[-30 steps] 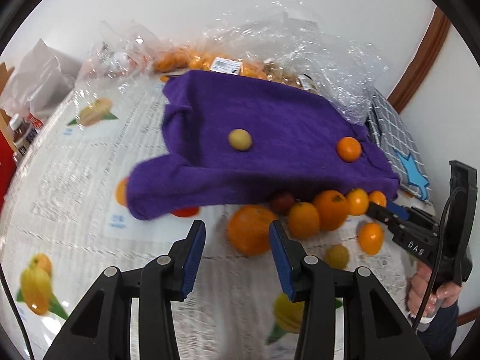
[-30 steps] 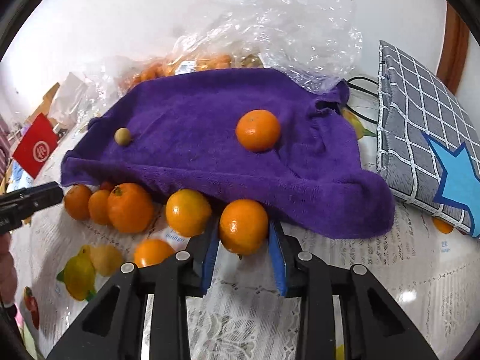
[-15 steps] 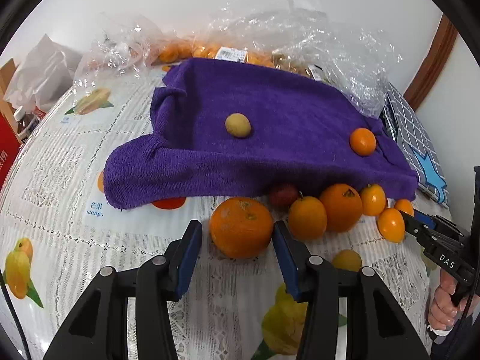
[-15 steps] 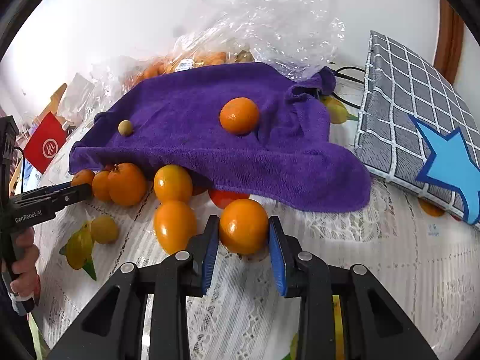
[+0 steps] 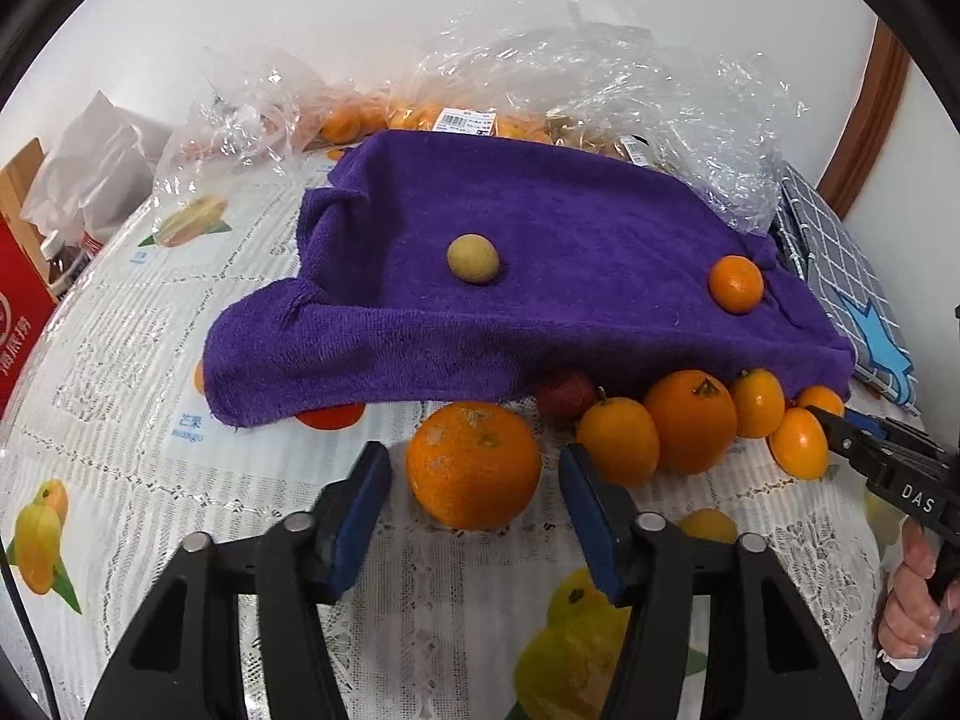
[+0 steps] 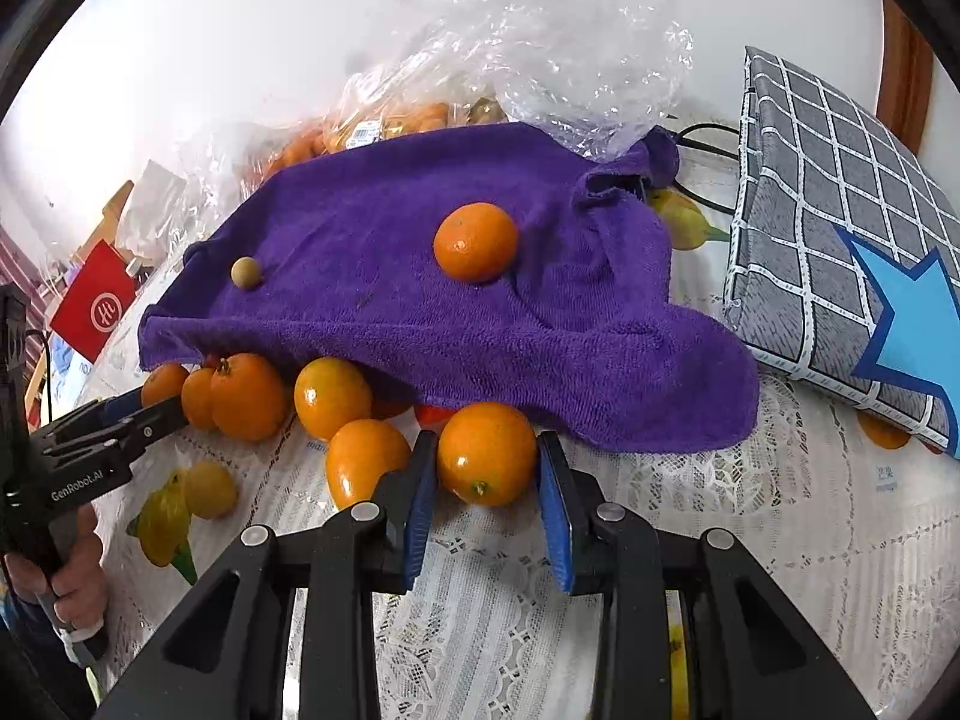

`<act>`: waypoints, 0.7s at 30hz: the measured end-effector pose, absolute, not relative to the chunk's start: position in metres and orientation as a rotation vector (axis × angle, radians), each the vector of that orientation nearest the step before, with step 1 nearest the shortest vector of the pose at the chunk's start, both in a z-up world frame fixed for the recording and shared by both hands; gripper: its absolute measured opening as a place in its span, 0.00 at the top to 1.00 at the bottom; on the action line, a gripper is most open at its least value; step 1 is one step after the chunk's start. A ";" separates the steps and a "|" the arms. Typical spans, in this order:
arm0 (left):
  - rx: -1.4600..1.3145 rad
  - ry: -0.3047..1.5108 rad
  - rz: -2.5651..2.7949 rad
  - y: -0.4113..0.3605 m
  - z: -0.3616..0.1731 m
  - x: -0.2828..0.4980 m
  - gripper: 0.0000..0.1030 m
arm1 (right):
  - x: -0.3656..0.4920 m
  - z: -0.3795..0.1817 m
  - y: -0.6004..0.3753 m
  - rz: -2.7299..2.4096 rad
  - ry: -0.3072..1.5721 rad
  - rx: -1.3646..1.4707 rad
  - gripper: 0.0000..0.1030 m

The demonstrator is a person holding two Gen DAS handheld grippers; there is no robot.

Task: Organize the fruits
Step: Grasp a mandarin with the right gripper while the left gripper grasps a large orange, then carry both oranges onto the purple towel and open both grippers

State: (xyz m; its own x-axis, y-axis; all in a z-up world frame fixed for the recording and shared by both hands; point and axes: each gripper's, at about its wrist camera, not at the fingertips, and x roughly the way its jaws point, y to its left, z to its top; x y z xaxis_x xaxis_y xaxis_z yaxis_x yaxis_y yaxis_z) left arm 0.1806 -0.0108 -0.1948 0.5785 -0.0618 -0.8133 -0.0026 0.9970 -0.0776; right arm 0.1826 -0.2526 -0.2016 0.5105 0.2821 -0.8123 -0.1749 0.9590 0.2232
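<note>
I'm mid-pickup on both sides. My left gripper (image 5: 474, 468) is closing around the big orange (image 5: 473, 464) on the tablecloth (image 5: 120, 468), pads seemingly not yet touching. My right gripper (image 6: 486, 483) already pinches a small orange (image 6: 486, 452) (beside the purple towel (image 6: 420, 300)). Next: finish the squeeze, then lift both.
</note>
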 end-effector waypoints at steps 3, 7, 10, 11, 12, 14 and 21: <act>-0.098 0.973 -0.049 -0.007 -0.193 0.180 0.61 | 0.180 -0.200 -0.253 0.270 0.987 0.115 0.69; -0.134 0.971 -0.050 0.002 -0.180 0.174 0.61 | 0.171 -0.186 -0.258 0.254 0.958 0.163 0.69; -0.143 0.957 -0.056 0.007 -0.166 0.171 0.61 | 0.162 -0.173 -0.258 0.236 0.932 0.163 0.69; -0.144 0.957 -0.062 0.008 -0.162 0.171 0.61 | 0.160 -0.170 -0.258 0.229 0.927 0.158 0.69; -0.142 0.954 -0.072 0.010 -0.157 0.171 0.61 | 0.157 -0.165 -0.259 0.219 0.920 0.153 0.69; -0.137 0.942 -0.081 0.013 -0.147 0.170 0.61 | 0.151 -0.155 -0.260 0.195 0.902 0.160 0.69; -0.191 0.885 -0.131 0.026 -0.128 0.184 0.61 | 0.144 -0.132 -0.259 0.125 0.856 0.170 0.69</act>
